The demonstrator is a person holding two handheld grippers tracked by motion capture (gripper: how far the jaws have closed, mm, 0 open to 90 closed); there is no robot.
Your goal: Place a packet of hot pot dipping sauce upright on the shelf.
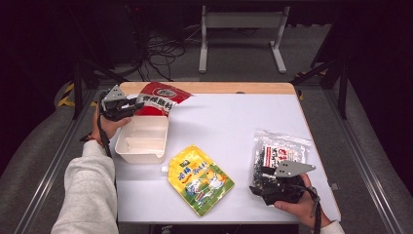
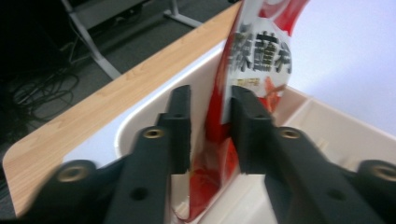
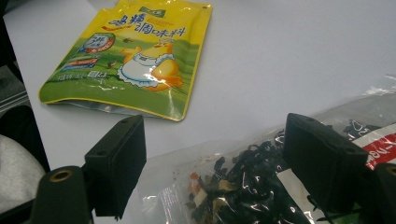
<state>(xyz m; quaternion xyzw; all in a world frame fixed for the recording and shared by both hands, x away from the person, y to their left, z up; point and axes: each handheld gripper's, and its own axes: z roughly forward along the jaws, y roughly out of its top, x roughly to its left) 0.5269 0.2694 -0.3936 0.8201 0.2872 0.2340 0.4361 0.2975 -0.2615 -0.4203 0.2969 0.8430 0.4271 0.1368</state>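
My left gripper point(image 1: 129, 103) point(image 2: 210, 100) is at the table's far left, shut on a red seasoning pouch point(image 1: 159, 99) point(image 2: 261, 56). The pouch hangs tilted between the jaws, its lower end over the white divided tray point(image 1: 141, 148) point(image 2: 327, 126). Near the front right, my right gripper point(image 1: 263, 174) point(image 3: 215, 135) stands open. Its wide jaws straddle the near end of a clear bag of dark dried vegetables point(image 1: 281, 147) point(image 3: 247, 186), and the pads are apart from it. A yellow-green pouch with a duck picture point(image 1: 199, 179) point(image 3: 135, 56) lies flat on the table between the two hands.
The white tabletop point(image 1: 229, 119) has a wooden strip point(image 1: 209, 87) along its far edge. Beyond it stand a grey table frame point(image 1: 241, 22) and cables on the floor point(image 1: 163, 51). Metal rails run along both sides of the table.
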